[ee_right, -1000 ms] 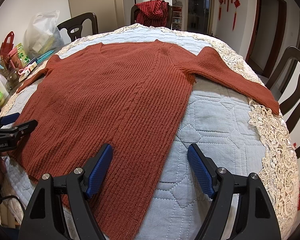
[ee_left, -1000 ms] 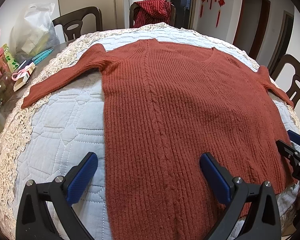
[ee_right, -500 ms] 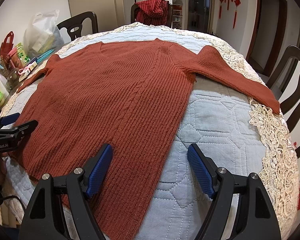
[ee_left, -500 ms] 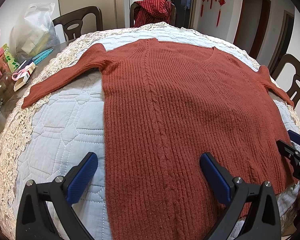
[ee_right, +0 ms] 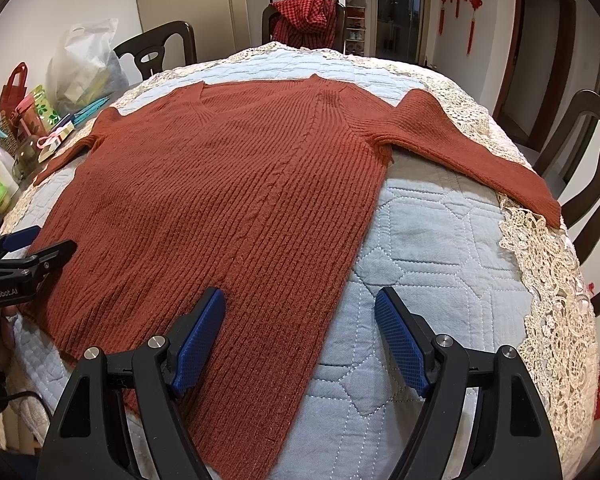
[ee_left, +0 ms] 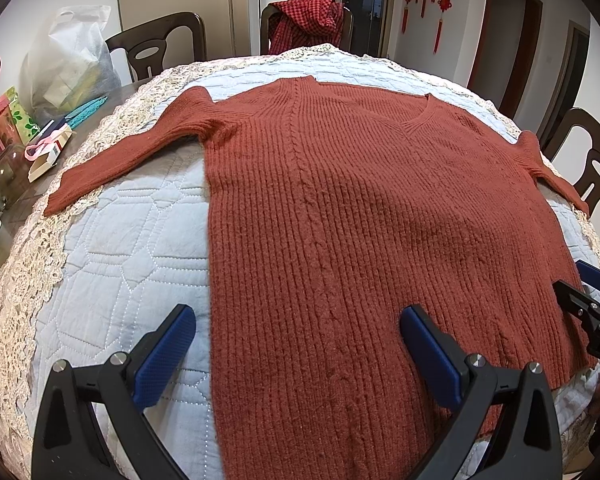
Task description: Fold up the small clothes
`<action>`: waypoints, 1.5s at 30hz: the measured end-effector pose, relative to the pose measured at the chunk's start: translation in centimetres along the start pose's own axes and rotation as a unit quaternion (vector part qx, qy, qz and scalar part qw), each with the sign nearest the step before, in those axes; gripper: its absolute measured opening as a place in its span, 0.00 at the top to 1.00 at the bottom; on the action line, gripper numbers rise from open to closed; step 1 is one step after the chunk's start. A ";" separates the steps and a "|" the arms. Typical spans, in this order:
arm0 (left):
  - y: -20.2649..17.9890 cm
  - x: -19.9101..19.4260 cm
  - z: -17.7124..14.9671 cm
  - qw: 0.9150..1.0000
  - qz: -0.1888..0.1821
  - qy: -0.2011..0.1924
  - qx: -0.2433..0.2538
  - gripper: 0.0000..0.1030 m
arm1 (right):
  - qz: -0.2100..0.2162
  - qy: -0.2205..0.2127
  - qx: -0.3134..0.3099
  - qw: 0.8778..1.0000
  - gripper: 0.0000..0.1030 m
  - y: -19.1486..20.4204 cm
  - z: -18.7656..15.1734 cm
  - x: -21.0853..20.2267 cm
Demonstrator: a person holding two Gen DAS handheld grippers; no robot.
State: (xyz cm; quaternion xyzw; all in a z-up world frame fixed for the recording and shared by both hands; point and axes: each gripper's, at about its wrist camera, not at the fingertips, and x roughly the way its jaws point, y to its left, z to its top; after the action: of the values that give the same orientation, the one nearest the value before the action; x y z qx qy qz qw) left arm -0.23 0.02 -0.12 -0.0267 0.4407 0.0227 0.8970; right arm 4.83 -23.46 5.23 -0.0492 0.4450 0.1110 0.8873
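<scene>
Both tongs, L (ee_left: 298,350) & R (ee_right: 300,338), agape over sweater (ee_left: 360,240) hem.

"GenRobot.AI" in white — on the black left gripper (ee_right: 40,246) body.

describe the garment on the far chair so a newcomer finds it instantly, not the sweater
Start at the quilted pale-blue table cover with the flat rust-red ribbed knit sweater. Look past its far edge to the dark wooden chair: the red-and-black checked cloth hangs over its back. Only it is patterned and draped.
</scene>
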 end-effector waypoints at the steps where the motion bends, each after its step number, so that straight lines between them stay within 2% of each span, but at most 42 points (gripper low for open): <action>1: 0.0 0.0 0.0 1.000 0.000 0.000 0.000 0.00 | 0.000 0.000 0.000 1.000 0.25 0.0 0.0 0.0; 45: 0.0 -0.1 0.1 1.000 0.001 0.002 -0.001 0.00 | -0.004 0.000 -0.001 1.000 0.25 0.0 0.0 -0.1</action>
State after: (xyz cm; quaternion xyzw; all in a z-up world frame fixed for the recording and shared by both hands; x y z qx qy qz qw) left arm -0.24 -0.02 -0.01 -0.0268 0.4424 0.0240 0.8961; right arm 4.75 -23.47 5.33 -0.0519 0.4449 0.1073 0.8876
